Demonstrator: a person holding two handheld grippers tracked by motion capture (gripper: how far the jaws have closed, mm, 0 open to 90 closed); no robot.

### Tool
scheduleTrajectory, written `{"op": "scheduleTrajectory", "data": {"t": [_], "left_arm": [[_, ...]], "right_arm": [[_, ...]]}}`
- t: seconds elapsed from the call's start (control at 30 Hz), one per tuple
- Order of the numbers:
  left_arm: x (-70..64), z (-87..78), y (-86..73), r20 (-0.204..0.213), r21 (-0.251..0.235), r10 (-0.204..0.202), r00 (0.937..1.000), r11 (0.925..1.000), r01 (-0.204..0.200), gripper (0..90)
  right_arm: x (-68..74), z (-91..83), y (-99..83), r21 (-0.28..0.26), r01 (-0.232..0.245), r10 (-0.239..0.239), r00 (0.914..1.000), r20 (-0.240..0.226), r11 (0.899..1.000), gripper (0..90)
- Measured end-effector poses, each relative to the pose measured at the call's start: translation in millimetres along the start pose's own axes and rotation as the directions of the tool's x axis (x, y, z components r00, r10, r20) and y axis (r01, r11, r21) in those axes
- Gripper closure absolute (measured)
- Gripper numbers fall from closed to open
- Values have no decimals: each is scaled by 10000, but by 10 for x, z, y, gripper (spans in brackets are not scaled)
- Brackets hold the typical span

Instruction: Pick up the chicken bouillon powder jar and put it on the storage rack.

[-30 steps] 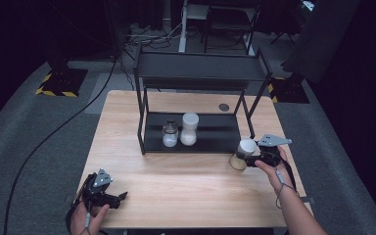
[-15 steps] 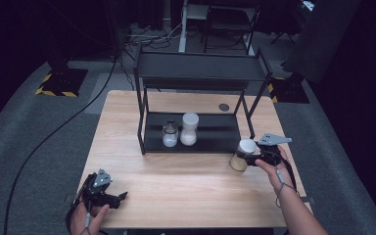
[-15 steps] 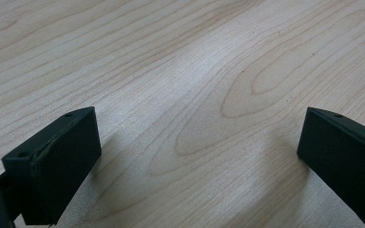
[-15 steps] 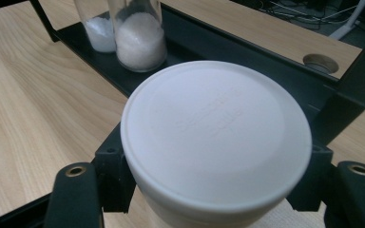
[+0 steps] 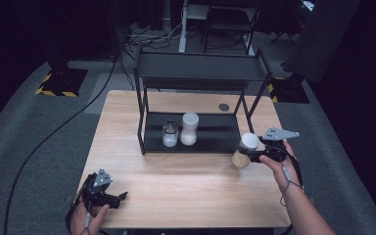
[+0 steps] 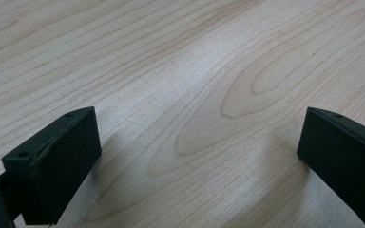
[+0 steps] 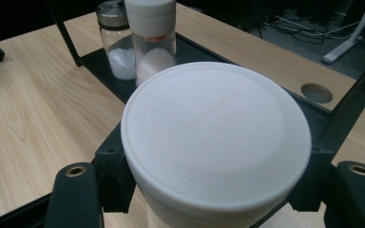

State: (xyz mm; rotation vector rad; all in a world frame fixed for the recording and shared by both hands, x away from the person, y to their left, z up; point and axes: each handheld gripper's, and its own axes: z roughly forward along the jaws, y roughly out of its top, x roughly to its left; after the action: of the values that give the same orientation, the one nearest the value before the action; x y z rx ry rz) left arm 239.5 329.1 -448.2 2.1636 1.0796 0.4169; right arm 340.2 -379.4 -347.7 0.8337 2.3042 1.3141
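the right gripper (image 5: 251,155) is clamped on a white-lidded jar (image 5: 245,149) with pale brown contents, held at the right side of the table (image 5: 186,196), just off the near right corner of the black rack (image 5: 196,73). compared with the frames from a moment ago the jar has crept only slightly: it sits a touch nearer the rack's right front leg, and the hand's pose is almost unchanged. in the right gripper view the jar's white lid (image 7: 216,135) sits between the two jaws, which press on the jar from both sides just below the lid.

the small shift suggests the carry toward the rack's lower shelf (image 5: 215,129) is under way but slow. on that shelf a short glass jar (image 5: 170,133) with a metal cap and a taller white-capped shaker (image 5: 189,129) stand side by side at the left, nearly touching. the shelf to their right is bare, so that looks like the likely spot for the held jar.

the left gripper (image 5: 120,197) has not moved across the frames. it rests low at the near left corner of the table, jaws spread wide over bare wood and holding nothing, as the left gripper view shows.
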Motion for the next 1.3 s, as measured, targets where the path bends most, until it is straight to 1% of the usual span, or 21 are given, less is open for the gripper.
{"op": "scheduleTrajectory", "data": {"t": [0.17, 0.27, 0.43, 0.63, 0.83, 1.0, 1.17, 1.3], "left_arm": [[1, 0, 0, 2, 1, 5, 10000, 10000, -5, 2], [-1, 0, 1, -1, 6, -8, 10000, 10000, 8, 2], [0, 0, 1, -4, 10, -8, 10000, 10000, 8, 2], [-1, -1, 3, -24, 19, -21, 10000, 10000, 21, 2], [-8, 2, 4, -74, 4, -54, 10000, 10000, 54, 2], [-8, 2, 4, -77, 6, -57, 10000, 10000, 57, 2], [-8, 2, 4, -79, 5, -58, 10000, 10000, 58, 2], [-9, 2, 4, -80, 5, -62, 9999, 10000, 62, 2]], "right_arm": [[5, -88, 124, 42, 172, -172, 9998, 101, 9998, 338], [-2, -146, 202, 38, 144, -144, 9998, 106, 9999, 338], [1, -245, 346, -40, 286, -286, 9995, 129, 9996, 338], [3, -319, 517, -105, 379, -378, 9992, 98, 9992, 338], [-13, -341, 692, -127, 433, -433, 9991, -23, 9990, 337], [-1, -342, 838, -157, 587, -588, 9983, -53, 9981, 337], [11, -308, 938, -202, 655, -657, 9978, -98, 9976, 337], [2, -254, 979, -332, 577, -581, 9982, -138, 9978, 338]]}}
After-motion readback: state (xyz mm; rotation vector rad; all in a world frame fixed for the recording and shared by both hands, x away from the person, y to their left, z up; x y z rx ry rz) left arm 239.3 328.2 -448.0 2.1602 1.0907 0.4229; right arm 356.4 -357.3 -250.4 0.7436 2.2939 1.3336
